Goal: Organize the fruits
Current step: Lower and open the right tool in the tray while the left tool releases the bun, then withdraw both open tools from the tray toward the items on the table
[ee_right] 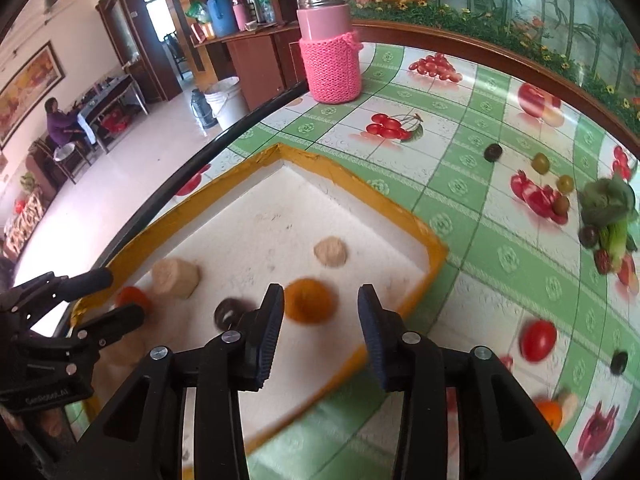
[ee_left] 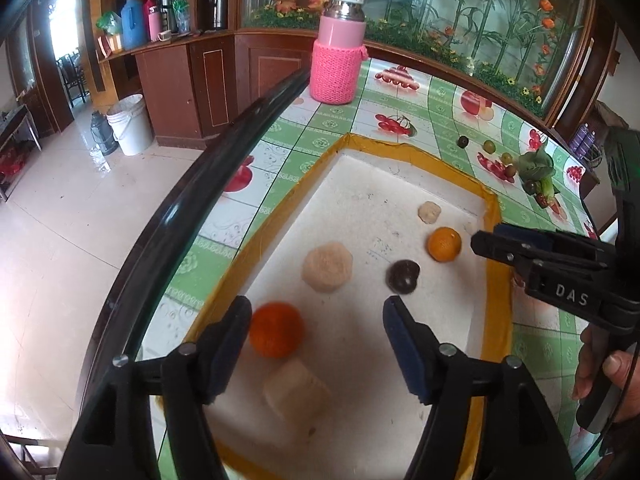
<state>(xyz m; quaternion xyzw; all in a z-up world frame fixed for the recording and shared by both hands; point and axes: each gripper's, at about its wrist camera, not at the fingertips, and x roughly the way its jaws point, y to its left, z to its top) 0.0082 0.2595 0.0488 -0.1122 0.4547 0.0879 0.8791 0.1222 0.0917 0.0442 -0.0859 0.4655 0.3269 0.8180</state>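
Both claws hung spread and empty over the yellow-rimmed tray (ee_left: 494, 264). An orange (ee_left: 275, 330) lay in the tray just beside the left claw (ee_left: 316, 344), near its left finger; a second orange (ee_right: 309, 300) lay just ahead of the right claw (ee_right: 320, 332), between its fingers.

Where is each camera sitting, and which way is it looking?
Left wrist: sits on the left gripper, looking down into the yellow-rimmed white foam tray; the right gripper and a thumb show.
Right wrist: sits on the right gripper, over the tray's corner; the left gripper shows.
Shared: tray, round orange fruit, pink knit-sleeved flask.
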